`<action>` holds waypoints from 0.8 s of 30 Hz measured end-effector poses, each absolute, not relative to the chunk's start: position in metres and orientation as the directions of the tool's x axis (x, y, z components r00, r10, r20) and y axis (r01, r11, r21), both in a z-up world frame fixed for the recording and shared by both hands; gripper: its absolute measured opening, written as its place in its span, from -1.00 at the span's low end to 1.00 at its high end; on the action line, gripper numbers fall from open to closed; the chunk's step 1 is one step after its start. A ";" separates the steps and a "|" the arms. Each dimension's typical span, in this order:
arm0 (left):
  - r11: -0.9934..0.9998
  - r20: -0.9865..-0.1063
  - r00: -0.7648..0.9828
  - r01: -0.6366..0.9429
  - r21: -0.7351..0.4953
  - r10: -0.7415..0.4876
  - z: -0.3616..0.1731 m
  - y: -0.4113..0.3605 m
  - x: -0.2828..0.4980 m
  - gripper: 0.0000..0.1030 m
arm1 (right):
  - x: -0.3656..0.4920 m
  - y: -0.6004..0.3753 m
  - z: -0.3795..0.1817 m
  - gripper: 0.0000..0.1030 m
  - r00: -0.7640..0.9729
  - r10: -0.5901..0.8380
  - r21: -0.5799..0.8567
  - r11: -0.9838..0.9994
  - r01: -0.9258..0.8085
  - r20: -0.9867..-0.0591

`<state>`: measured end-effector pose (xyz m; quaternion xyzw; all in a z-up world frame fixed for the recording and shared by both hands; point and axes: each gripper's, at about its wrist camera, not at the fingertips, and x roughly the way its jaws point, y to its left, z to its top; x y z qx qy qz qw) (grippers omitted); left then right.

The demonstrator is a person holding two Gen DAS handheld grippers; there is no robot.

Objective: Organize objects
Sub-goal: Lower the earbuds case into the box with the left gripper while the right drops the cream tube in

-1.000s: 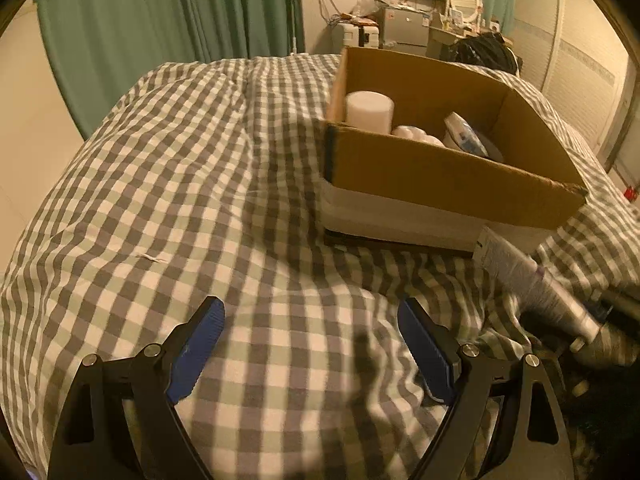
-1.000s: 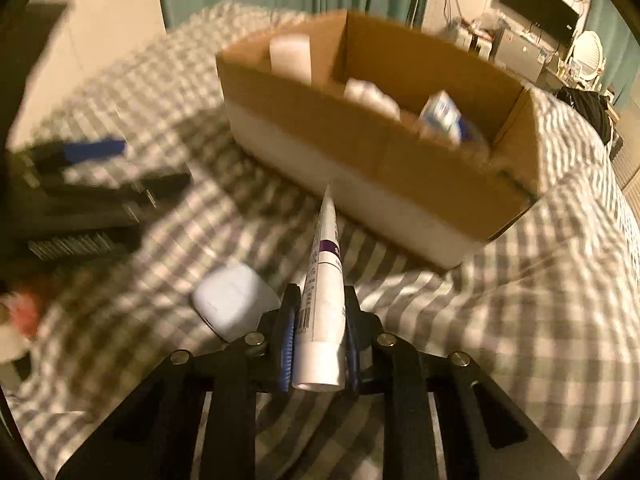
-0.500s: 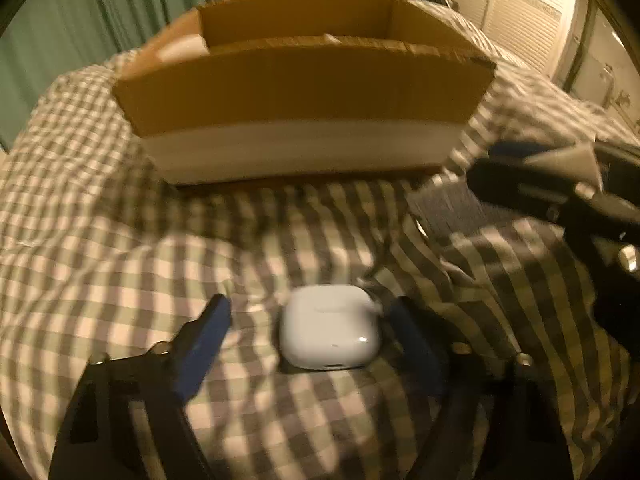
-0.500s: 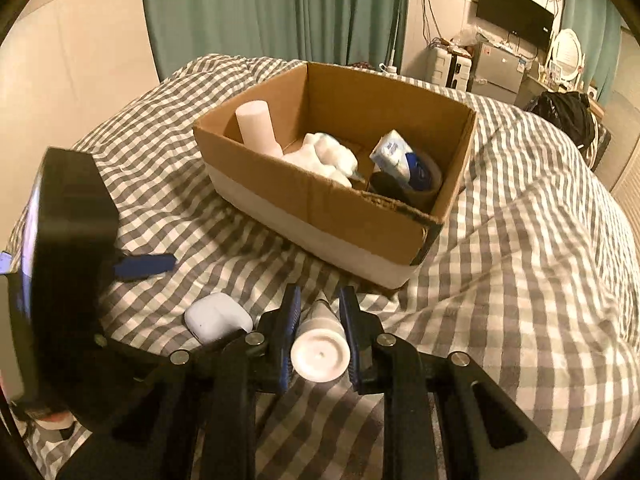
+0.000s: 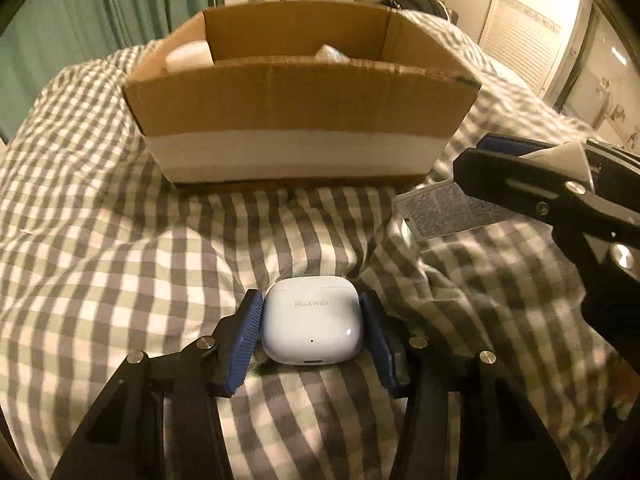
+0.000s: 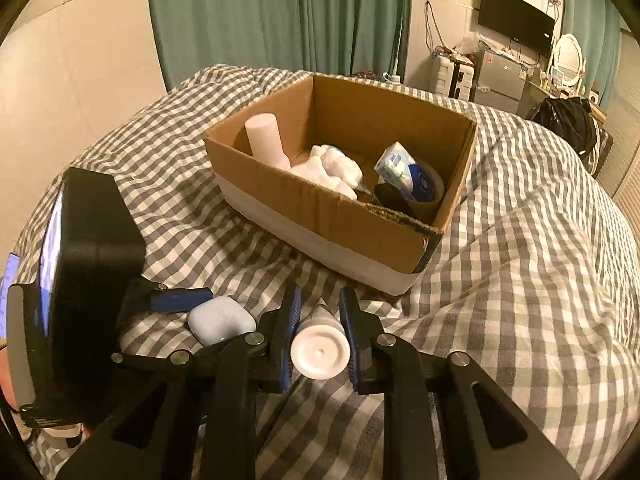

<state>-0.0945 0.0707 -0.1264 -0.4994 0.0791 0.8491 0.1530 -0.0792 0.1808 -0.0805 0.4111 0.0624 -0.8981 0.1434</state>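
- Your left gripper [image 5: 312, 322] brackets the white earbud case [image 5: 313, 319]: blue pads flank its left and right sides, close on or touching; I can't tell if they're clamped yet, and the case sits on the checked bedspread [image 5: 120, 264]
- Case lies flat, front face with the port toward the camera, its width filling the gap between the pads, so it's centred and needs no sideways correction, I'd judge
- Landmark: the cardboard box [image 5: 300, 120]. Case sits on the near side of the box, straight in front of its long front wall, apart from it
- Your right gripper [image 6: 320, 322] is clenched on a white tube [image 6: 320, 350], cap end facing the camera, long axis running forward along the fingers toward the box's near corner [image 6: 424, 240]
- In the right wrist view the case [image 6: 222, 320] shows just left of the right gripper, with one left-gripper pad [image 6: 180, 299] against its far side
- Left hand owns the case; right hand is nearer the box's corner with the tube
- Box contents: a pale cylinder [image 6: 264, 140] upright in the left corner, a white fluffy wad [image 6: 334, 164] mid-floor, a blue-white packet [image 6: 396, 164] leaning on a roll of tape [image 6: 424, 188] at the right end
- Free floor shows toward the back wall; both items should fit there, I'd guess
- Risk: the box's front wall is tall, so lift before moving forward
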 end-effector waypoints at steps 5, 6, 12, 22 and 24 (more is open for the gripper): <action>-0.950 -0.844 -0.510 -0.313 0.000 0.168 -0.103 0.062 -0.088 0.00 | -0.072 0.180 -0.065 -0.63 -0.653 -0.207 -0.010 -0.950 0.312 -0.729; -0.952 -0.839 -0.518 -0.307 0.001 0.166 -0.100 0.060 -0.089 0.00 | -0.071 0.180 -0.062 -0.63 -0.657 -0.209 -0.010 -0.950 0.313 -0.724; -0.960 -0.798 -0.578 -0.281 0.000 0.169 -0.068 0.052 -0.088 -0.02 | -0.064 0.183 -0.037 -0.63 -0.697 -0.217 -0.019 -0.949 0.315 -0.683; -0.970 -0.690 -0.706 -0.243 0.023 0.160 -0.001 0.043 -0.113 -0.02 | -0.070 0.184 0.010 -0.63 -0.762 -0.225 -0.054 -0.945 0.322 -0.607; -0.970 -0.666 -0.728 -0.241 0.028 0.162 0.014 0.042 -0.125 -0.02 | -0.077 0.183 0.024 -0.63 -0.781 -0.226 -0.066 -0.944 0.323 -0.583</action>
